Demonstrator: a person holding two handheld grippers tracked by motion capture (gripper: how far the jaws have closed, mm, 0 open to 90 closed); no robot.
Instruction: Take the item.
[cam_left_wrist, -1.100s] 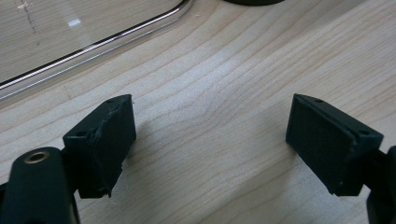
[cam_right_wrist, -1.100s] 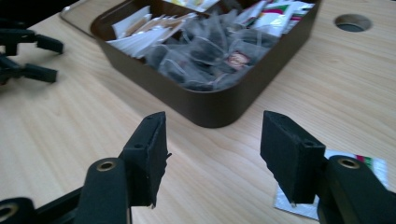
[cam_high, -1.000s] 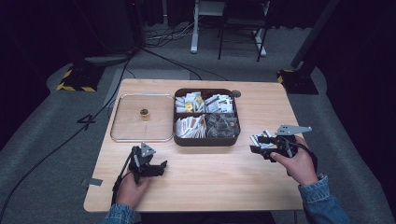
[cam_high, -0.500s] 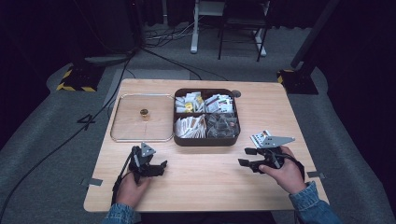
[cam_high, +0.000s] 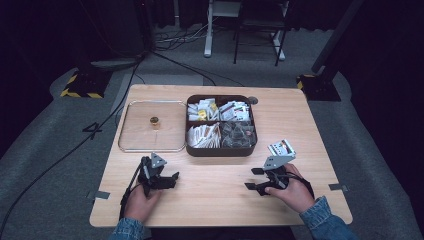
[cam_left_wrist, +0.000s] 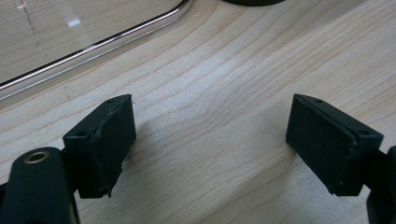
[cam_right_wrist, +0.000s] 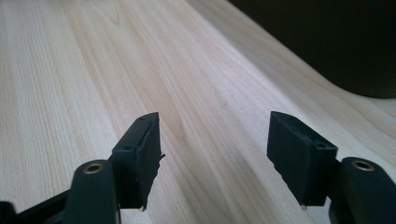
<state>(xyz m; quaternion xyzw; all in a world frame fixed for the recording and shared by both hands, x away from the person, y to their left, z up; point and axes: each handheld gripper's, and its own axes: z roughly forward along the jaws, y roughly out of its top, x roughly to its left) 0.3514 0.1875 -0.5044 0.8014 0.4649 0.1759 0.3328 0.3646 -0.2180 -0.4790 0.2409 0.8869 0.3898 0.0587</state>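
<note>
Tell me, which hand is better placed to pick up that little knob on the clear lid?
Probably the left. The left gripper sits open just below the lid with the knob; the right gripper, also open, lies beyond the box.

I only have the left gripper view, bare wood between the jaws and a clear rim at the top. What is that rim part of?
Observer: It is the edge of a clear lid lying flat on the table, seen from the high view, with a small brass knob at its middle.
Operator: And the dark thing at the top edge?
Observer: A dark divided box of packets, right of the lid.
Operator: Where is the other claw?
Observer: The right claw sits near the table's front right, jaws apart and holding nothing.
</note>
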